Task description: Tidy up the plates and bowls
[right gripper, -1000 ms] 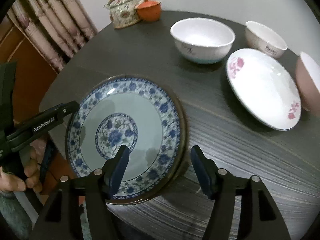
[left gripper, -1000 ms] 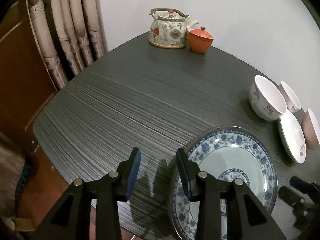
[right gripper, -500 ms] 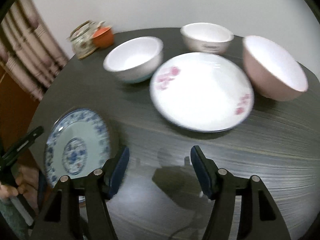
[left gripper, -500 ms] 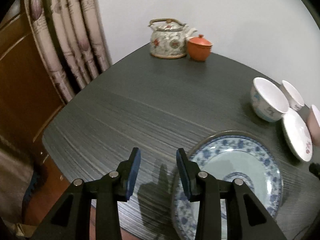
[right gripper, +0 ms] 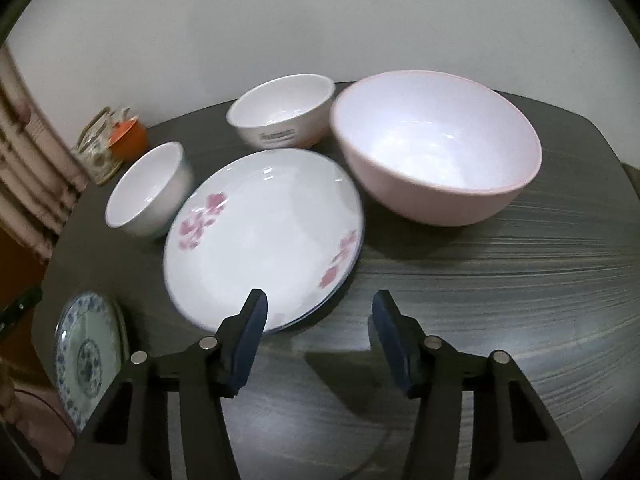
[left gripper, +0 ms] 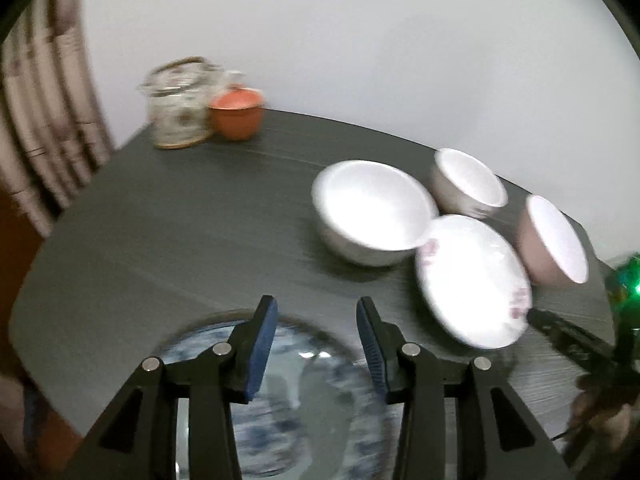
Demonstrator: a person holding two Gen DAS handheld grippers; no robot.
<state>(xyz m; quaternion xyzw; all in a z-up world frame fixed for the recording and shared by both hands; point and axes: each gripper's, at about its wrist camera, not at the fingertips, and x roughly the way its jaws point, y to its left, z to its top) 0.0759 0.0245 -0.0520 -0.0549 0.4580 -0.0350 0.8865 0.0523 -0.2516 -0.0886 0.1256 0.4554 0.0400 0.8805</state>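
We hold the right gripper [right gripper: 318, 316] spread and empty, jaws just narrowing, above the dark table [right gripper: 500, 320]; the pink-flowered plate [right gripper: 264, 236] lies just beyond its left finger. Left gripper [left gripper: 316, 330] spread, over the blue plate [left gripper: 304, 408].

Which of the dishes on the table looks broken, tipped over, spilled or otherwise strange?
Nothing stands out. The floral plate, the pink bowl, the two white bowls and the blue patterned plate all sit upright on the dark table, empty and apparently whole. The left view is too blurred to check for fine cracks.
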